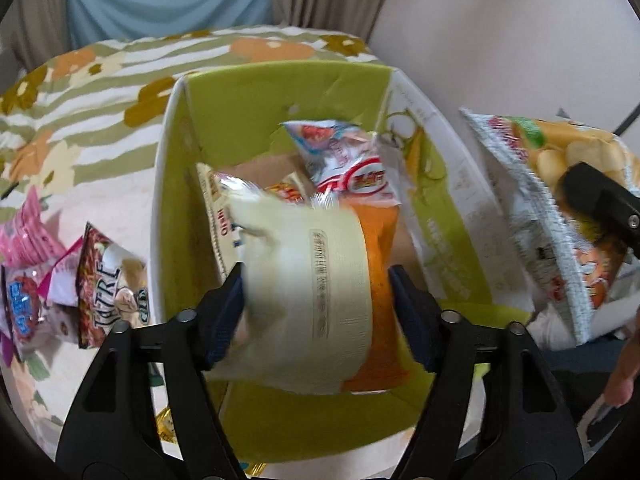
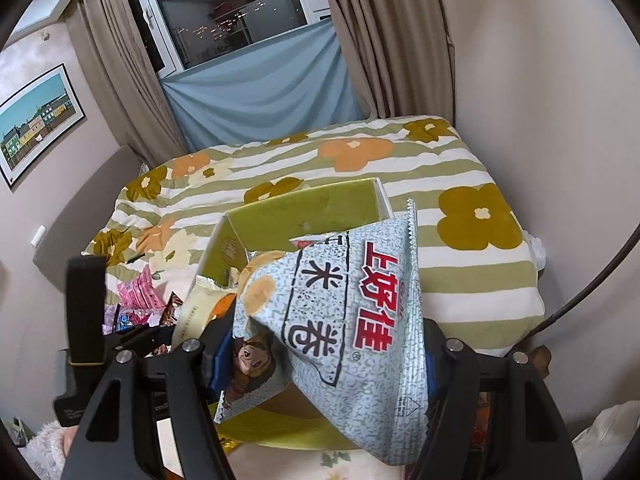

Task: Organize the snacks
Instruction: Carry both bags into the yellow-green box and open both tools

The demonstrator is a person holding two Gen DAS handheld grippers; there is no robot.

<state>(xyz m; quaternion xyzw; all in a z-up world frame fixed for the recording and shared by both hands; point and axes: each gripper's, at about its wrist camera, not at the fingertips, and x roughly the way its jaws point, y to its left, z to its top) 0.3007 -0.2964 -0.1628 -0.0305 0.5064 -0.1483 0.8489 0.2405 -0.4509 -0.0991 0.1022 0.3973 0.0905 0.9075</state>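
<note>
Cream packet: a pale cream plastic snack bag (image 1: pixel 304 292) hung between the left tongs (image 1: pixel 320 312), over the open box.
Left tongs: black arms with dark blue pads, standing apart; the left pad lay against the bag's edge, the right pad stood clear of it, beside an orange packet (image 1: pixel 380 280).
Right tongs: the right tongs (image 2: pixel 320 354) were clamped on a large pale blue-grey foil snack bag with red lettering (image 2: pixel 352 312), held up above the box's near right corner.
Box: a green-lined cardboard box with white outer walls (image 1: pixel 280 92) stood on the bed, flaps open, holding a red-and-white packet (image 1: pixel 352 176) and other wrappers.
Loose snacks: a pink packet (image 1: pixel 28 232), a dark red-brown packet (image 1: pixel 108 284) and a blue-labelled one (image 1: pixel 20 304) lay on the bed, left of the box.
Bed: a quilt with green stripes and orange and mustard flowers (image 2: pixel 460 168).
Room: beige curtains (image 2: pixel 384 40), a window (image 2: pixel 224 8), a framed picture (image 2: pixel 36 116) on the wall.
</note>
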